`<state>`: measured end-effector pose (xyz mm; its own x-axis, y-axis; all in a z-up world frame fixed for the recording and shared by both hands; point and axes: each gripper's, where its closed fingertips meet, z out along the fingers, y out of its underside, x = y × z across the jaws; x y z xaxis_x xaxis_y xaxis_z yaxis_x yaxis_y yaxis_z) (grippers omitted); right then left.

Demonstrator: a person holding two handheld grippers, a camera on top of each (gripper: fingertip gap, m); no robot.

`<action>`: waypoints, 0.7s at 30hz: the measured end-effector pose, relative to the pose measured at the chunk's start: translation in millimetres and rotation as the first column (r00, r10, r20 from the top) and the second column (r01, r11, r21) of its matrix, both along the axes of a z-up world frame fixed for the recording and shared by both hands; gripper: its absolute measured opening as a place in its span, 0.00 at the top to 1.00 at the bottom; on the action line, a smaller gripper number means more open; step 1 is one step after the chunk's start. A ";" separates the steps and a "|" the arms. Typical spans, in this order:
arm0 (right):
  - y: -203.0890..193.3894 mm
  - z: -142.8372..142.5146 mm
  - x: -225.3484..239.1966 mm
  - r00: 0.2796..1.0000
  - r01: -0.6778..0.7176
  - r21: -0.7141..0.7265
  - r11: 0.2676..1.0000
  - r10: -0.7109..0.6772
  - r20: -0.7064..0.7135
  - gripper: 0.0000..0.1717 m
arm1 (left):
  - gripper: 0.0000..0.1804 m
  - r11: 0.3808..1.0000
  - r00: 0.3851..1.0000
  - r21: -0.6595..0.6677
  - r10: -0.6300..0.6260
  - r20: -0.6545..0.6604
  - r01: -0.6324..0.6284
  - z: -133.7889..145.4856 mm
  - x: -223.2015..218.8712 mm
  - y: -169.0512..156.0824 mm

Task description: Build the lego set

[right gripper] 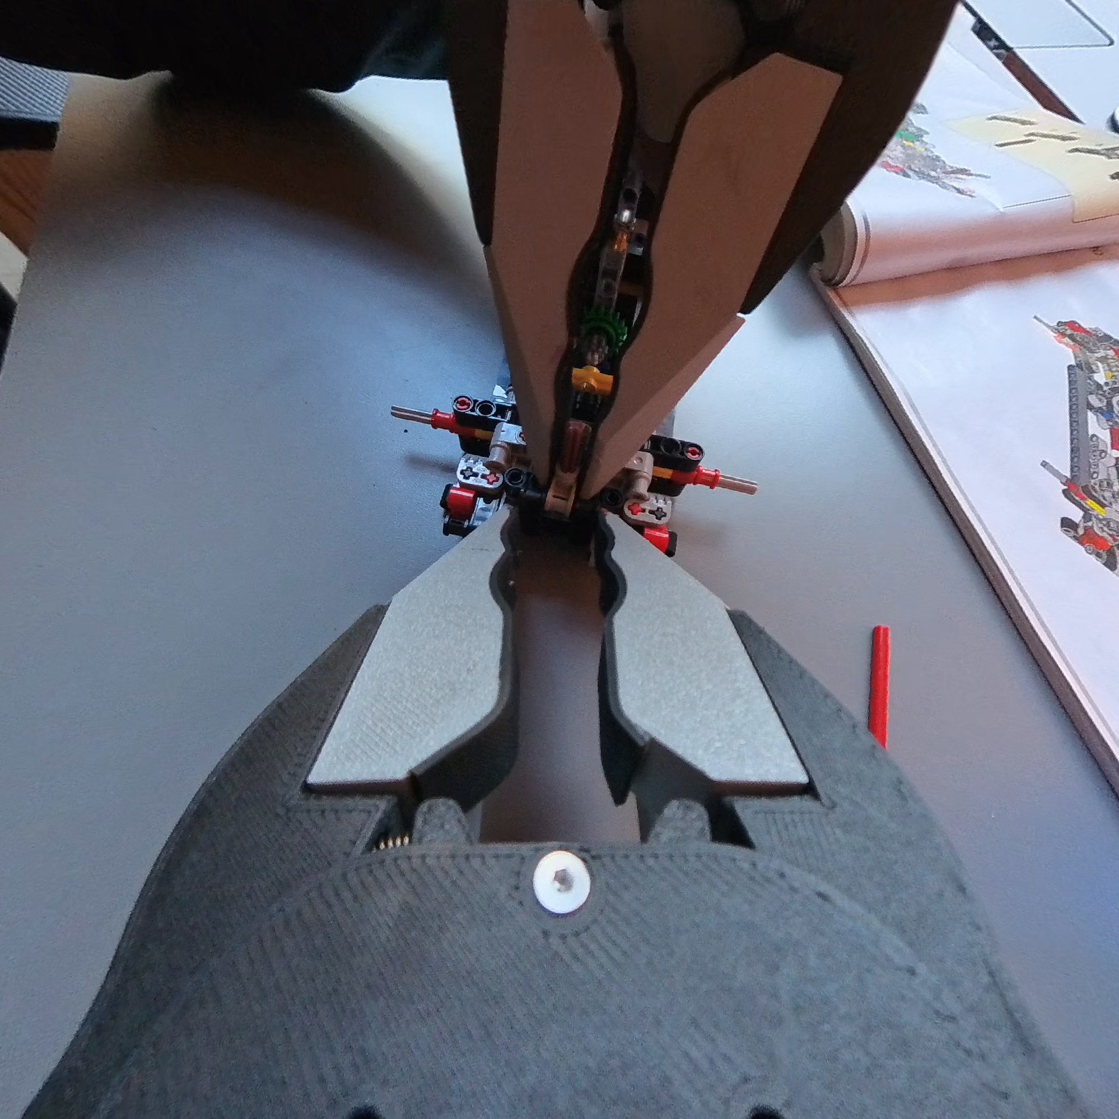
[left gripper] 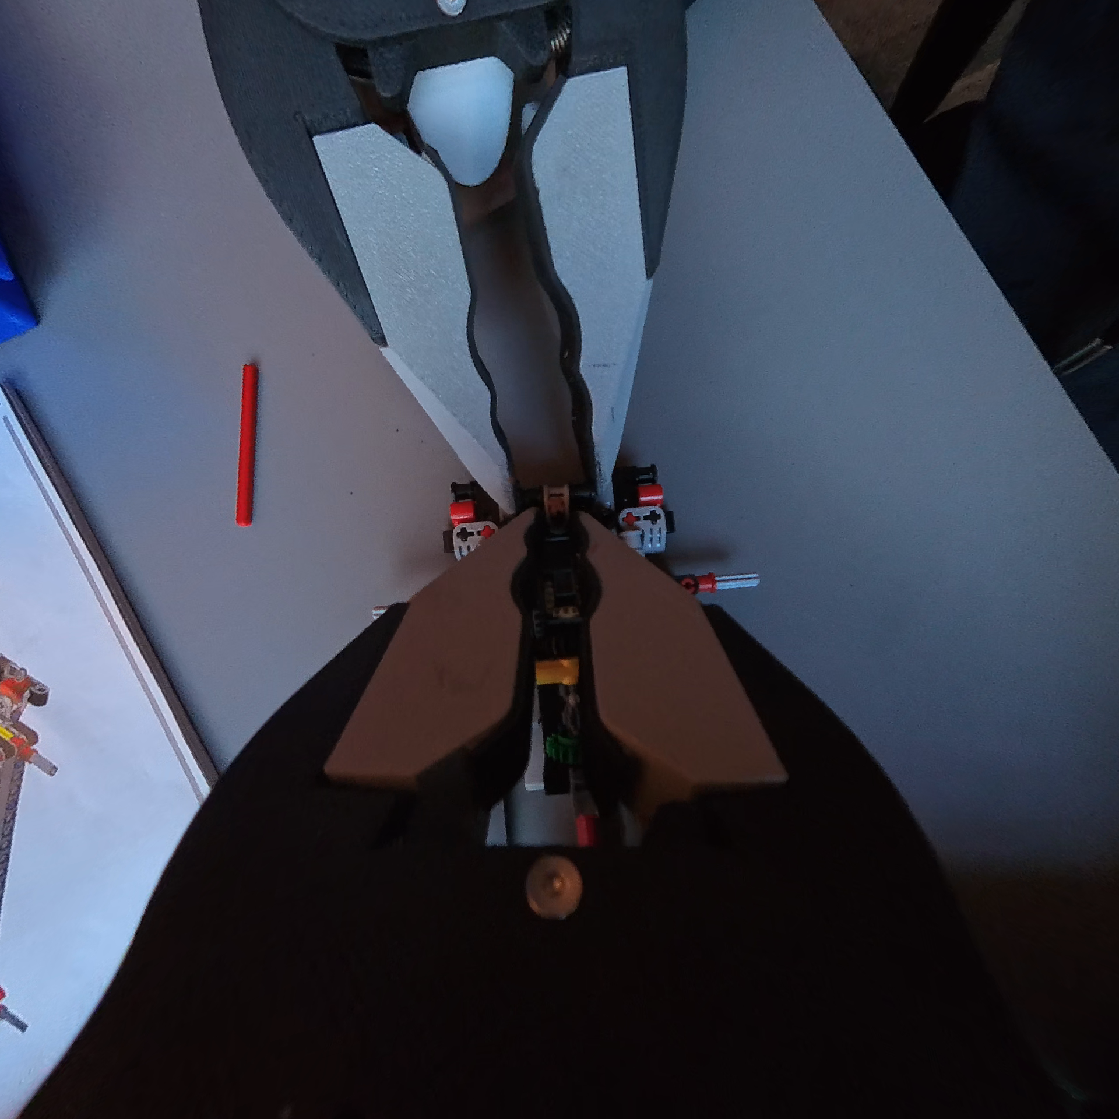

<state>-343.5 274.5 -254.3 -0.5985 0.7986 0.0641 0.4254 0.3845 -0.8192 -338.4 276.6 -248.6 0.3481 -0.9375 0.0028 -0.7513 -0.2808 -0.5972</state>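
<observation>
Two grippers meeting nose to nose over a small toy-brick model at frame centre, sitting on the grey table. Left gripper, tan-padded, clamped narrowly along the model's black spine, with a yellow piece and a green gear showing in the slit between its fingers. Right gripper, grey-padded, closed wider on the model's black end block, pads pressing both sides just below a tan connector. Red-tipped grey pins sticking out left and right of the model. Loose red rod lying mid-left, well apart. Open instruction booklet along the right edge. Blue block at upper left.
</observation>
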 end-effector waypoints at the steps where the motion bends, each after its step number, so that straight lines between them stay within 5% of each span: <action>1: 0.1 0.3 0.0 1.000 0.000 0.000 1.000 0.000 -0.001 0.87 | 0.96 1.000 1.000 0.003 0.011 -0.012 -0.011 0.3 -0.6 0.6; 5: 7.5 13.8 1.7 0.997 0.011 -0.026 1.000 -0.013 -0.073 0.78 | 0.84 0.996 0.998 0.064 0.070 0.006 -0.070 25.2 -7.8 2.5; 11: 40.7 56.5 4.6 0.965 0.082 -0.210 0.974 -0.130 -0.227 0.80 | 0.70 0.946 0.962 0.180 0.258 0.087 -0.269 71.2 -36.5 -10.8; 17: 79.4 85.0 6.8 0.907 0.170 -0.409 0.897 -0.305 -0.291 0.84 | 0.68 0.854 0.886 0.238 0.439 0.150 -0.463 73.8 -57.9 -54.0; 21: 88.6 90.8 8.9 0.884 0.184 -0.449 0.874 -0.347 -0.313 0.85 | 0.69 0.765 0.780 0.201 0.543 0.309 -0.612 68.4 -77.6 -76.9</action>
<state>-334.5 363.1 -163.4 -0.3543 0.9277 -0.1177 0.0948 -0.0896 -0.9915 -416.1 199.7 -180.1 0.8452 -0.5288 -0.0779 -0.3383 -0.4164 -0.8439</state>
